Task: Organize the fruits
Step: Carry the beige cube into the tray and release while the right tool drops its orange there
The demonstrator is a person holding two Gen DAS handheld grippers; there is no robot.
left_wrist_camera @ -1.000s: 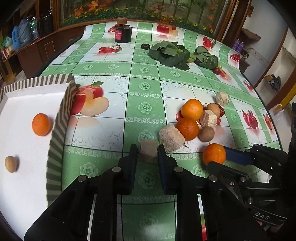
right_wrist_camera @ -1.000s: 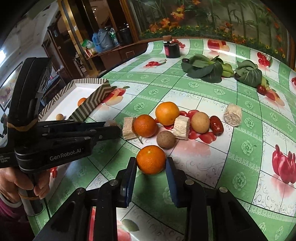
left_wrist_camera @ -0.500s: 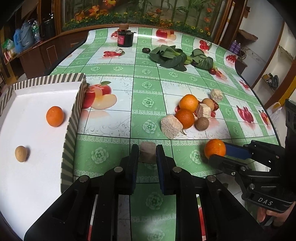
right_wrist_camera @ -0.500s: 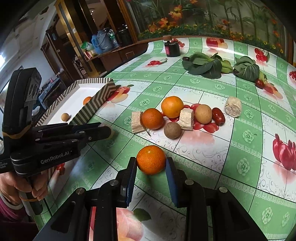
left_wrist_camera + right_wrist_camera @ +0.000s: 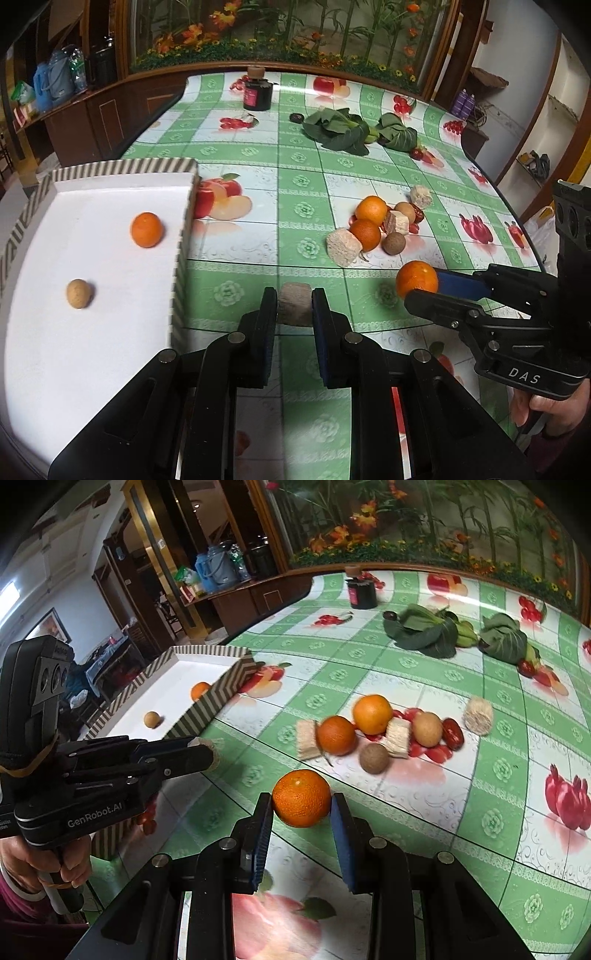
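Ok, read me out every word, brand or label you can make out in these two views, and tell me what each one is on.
"DAS": white letters on the black body of the right tongs, seen in the left wrist view.
"GenRobot.AI": white letters on the black body of the left tongs, seen in the right wrist view.
Pink label on the dark jar: too small to read.
Small print under "GenRobot.AI": cut off, unreadable.

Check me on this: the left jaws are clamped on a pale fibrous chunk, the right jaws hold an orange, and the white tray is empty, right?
Not quite: the white tray already holds an orange and a small tan fruit, as the left wrist view shows. The rest stands: left gripper on the chunk, right gripper on its orange.
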